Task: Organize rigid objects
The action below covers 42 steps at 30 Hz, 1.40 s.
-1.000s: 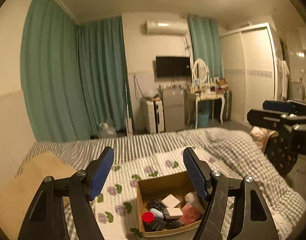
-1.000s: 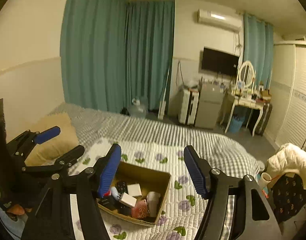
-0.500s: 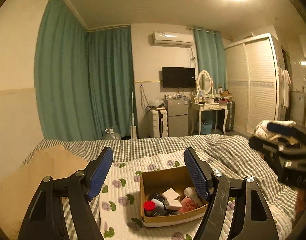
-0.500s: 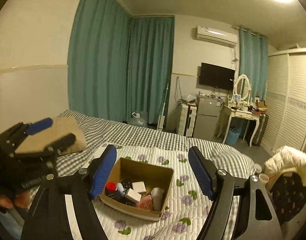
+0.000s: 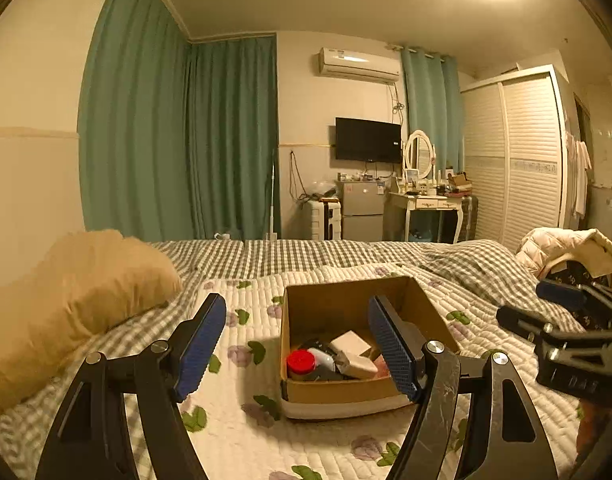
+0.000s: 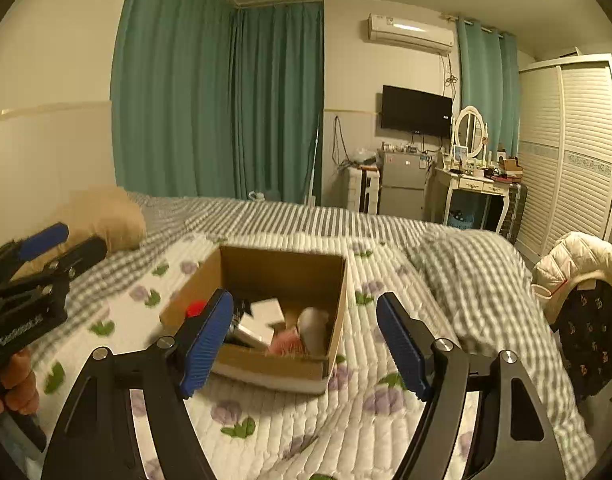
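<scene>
An open cardboard box (image 5: 345,304) (image 6: 282,268) sits on the floral quilt of the bed. It holds several small items: a red-capped jar (image 5: 301,362), white boxes (image 5: 350,343) (image 6: 268,310), a pink object (image 6: 285,345) and a pale cylinder (image 6: 314,326). My left gripper (image 5: 297,344) is open and empty, just in front of the box. My right gripper (image 6: 304,344) is open and empty, in front of the box's right half. Each gripper shows at the edge of the other's view.
A tan pillow (image 5: 74,292) lies at the left of the bed. A rumpled checked duvet (image 6: 477,280) lies on the right. A chair with a white jacket (image 6: 577,256) stands beside the bed. A fridge, dressing table and wardrobe stand at the far wall.
Both grippers have come down and closer to the box, which now looks larger and nearer. Both stayed open and empty.
</scene>
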{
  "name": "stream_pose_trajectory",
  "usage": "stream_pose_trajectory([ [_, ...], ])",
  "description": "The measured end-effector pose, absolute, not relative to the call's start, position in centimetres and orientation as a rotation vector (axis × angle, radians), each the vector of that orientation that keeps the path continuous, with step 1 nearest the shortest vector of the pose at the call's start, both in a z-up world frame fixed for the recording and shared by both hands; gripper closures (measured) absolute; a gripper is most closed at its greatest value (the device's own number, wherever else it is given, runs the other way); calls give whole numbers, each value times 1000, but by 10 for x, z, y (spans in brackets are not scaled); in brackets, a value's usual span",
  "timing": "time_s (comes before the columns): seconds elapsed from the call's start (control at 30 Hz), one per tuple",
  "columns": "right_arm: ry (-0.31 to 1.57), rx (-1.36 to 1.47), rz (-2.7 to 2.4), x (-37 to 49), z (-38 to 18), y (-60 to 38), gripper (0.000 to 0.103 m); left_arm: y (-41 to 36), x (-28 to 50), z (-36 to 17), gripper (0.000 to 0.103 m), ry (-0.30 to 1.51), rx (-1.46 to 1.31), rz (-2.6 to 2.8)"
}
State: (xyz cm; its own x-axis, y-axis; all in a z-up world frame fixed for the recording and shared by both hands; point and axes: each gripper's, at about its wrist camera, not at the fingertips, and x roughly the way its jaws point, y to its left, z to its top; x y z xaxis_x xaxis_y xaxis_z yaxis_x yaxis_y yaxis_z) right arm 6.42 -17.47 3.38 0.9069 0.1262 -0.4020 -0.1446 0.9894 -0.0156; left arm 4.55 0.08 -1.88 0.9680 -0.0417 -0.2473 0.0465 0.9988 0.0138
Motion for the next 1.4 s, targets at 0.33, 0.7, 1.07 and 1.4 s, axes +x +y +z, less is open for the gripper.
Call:
stream_pose_trajectory([
  [0.33,402,-78,93,62,3,-168,0,14,40,-42,1,260,-3,-16],
  [0.7,422,-21,64,66,7,-177,0,19,41,-50,0,288,1,13],
  [1.07,435,-13,54,69,5,-180,0,19,42,-50,0,300,6,7],
  [1.4,439,-28,51,69,3,-178,0,18,43,-52,0,314,16,-2],
])
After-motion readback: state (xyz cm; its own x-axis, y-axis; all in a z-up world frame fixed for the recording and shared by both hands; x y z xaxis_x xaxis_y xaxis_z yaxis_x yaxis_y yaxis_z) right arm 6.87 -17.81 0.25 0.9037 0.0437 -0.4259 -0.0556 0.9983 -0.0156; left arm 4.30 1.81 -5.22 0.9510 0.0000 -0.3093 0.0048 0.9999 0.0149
